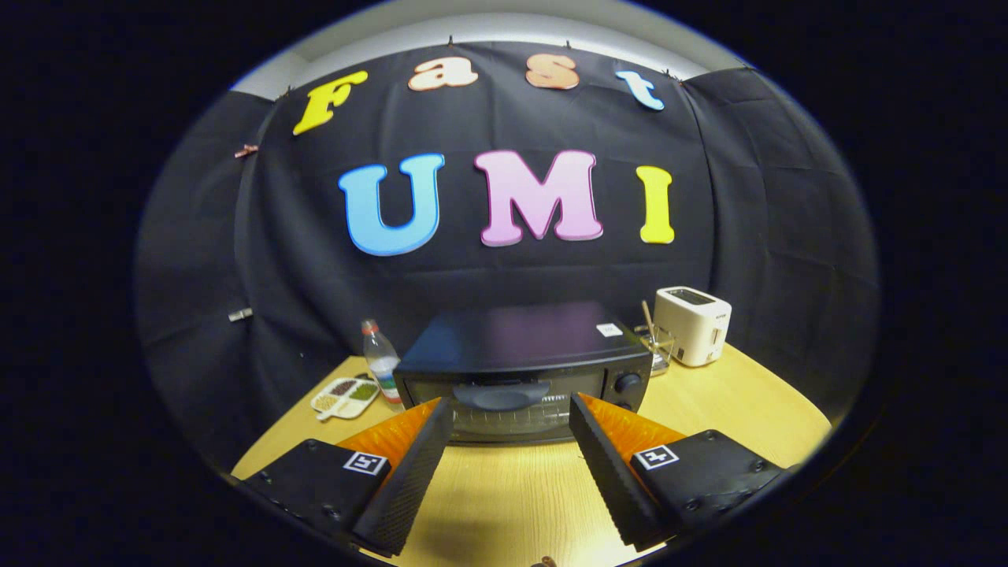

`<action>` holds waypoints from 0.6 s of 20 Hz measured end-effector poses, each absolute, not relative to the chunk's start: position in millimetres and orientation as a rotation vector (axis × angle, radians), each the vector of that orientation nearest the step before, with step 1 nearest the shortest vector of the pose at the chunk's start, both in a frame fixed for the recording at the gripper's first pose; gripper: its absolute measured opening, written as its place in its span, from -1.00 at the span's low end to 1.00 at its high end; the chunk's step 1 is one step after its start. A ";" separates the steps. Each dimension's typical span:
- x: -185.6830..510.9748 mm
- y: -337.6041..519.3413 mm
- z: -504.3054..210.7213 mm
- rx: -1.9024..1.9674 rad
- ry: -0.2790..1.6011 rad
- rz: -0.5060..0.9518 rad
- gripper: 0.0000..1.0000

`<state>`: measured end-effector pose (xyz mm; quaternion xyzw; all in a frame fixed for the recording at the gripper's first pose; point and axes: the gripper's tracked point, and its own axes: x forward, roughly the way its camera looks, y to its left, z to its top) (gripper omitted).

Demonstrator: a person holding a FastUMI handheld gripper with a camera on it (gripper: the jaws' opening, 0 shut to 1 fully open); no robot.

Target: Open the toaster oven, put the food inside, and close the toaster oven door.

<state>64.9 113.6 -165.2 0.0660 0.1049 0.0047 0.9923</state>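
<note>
One toaster oven (524, 370) sits on the wooden table (732, 402), door shut, its handle (502, 394) across the top of the glass. The gripper (510, 413) hangs just in front of it, fingers spread wide and holding nothing, the handle lying just beyond the gap between them. A shut door and an empty claw fit two stages: the approach to pull the door down, or the pull-away after closing it. Whether food already sits behind the glass, I cannot tell.

Counting around the oven: one plastic bottle (381, 361) at its left corner, one divided dish (345, 398) with dark and green fillings left of that, one white pop-up toaster (693, 324) off to its right, one small clear container (658, 346) between toaster and oven.
</note>
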 end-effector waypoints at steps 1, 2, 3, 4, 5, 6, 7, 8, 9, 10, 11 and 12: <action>59.2 109.1 -147.8 0.137 0.170 0.012 0.95; 52.5 103.9 -131.5 0.136 0.134 0.013 0.95; 46.3 100.0 -117.7 0.135 0.105 0.016 0.95; 40.1 96.1 -106.1 0.131 0.083 0.017 0.94; 33.9 91.0 -96.0 0.120 0.070 0.015 0.95; 27.4 85.9 -87.1 0.112 0.056 0.013 0.95; 21.0 82.2 -79.6 0.111 0.042 0.010 0.95; 16.3 78.0 -71.8 0.113 0.030 0.006 0.95; 12.4 73.1 -66.5 0.116 0.025 0.000 0.95; 9.4 68.5 -62.7 0.120 0.023 -0.007 0.95; 7.6 63.9 -59.7 0.120 0.020 -0.014 0.95; 6.0 59.1 -56.9 0.110 0.012 -0.019 0.95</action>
